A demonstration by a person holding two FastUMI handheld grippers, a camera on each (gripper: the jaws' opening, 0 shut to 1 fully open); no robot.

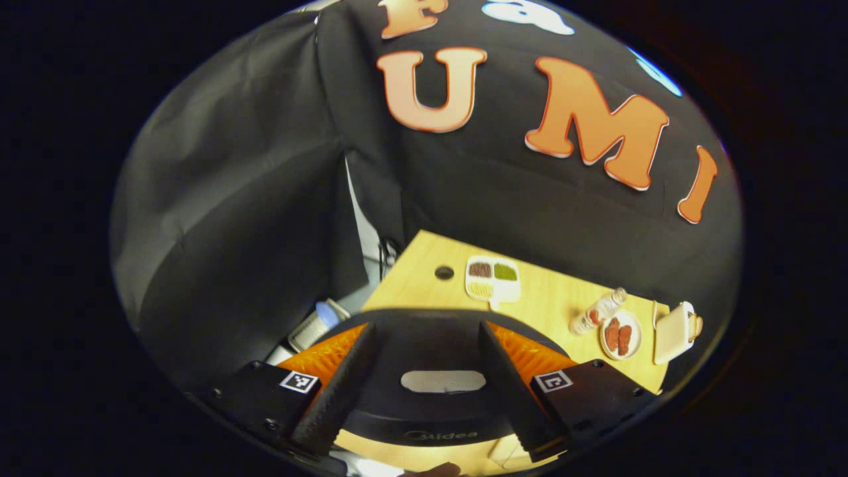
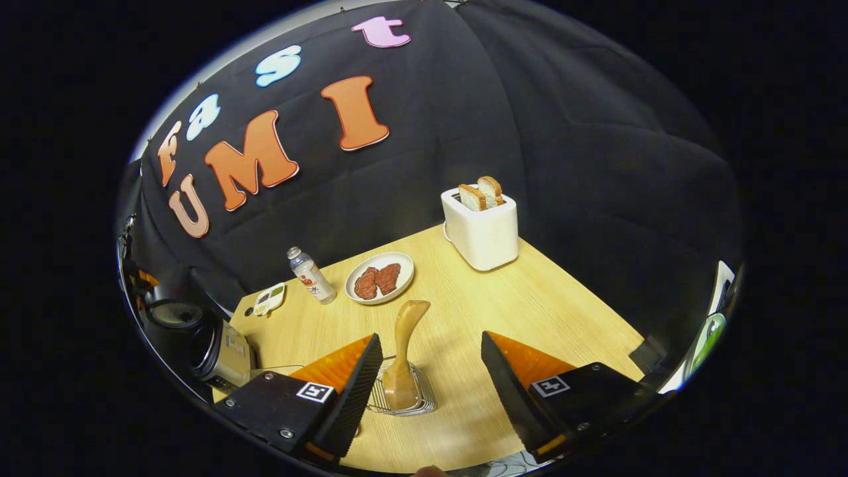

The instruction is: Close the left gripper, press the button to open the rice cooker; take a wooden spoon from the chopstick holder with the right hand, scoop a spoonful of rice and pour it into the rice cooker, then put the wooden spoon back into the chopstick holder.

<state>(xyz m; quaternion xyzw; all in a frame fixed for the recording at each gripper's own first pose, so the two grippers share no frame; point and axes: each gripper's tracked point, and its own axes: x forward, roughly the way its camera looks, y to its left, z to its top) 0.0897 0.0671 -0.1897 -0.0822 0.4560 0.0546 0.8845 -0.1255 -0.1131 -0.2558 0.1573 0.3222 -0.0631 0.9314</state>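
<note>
Although the rice cooker [image 1: 424, 371] was the largest task item, it appeared closed, its dark lid lying directly beneath the left tongs [image 1: 424, 384], whose fingers stood wide apart above the pale button [image 1: 442, 381]. The lid looked rigid and smooth; in the inspector's judgement the button would need a firm, square press from shut fingers, which had not yet been closed. In the right gripper view the cooker [image 2: 215, 354] sat at the left edge of the surface [image 2: 530, 305].

The right tongs [image 2: 430, 391] were likewise wide and held nothing. Between them, just ahead, the wire chopstick holder [image 2: 404, 394] stood with the wooden spoon [image 2: 405, 351] upright in it. The spoon was judged light, stiff and somewhat slick; the exposed upper part offered the best hold, since the light holder might tip or lift.

The wood-grain surface also carried a white toaster [image 2: 482, 232] with bread, a plate [image 2: 381, 277] of meat, a bottle [image 2: 311, 275] and a small divided tray [image 2: 269, 299]. Black cloth enclosed the booth.
</note>
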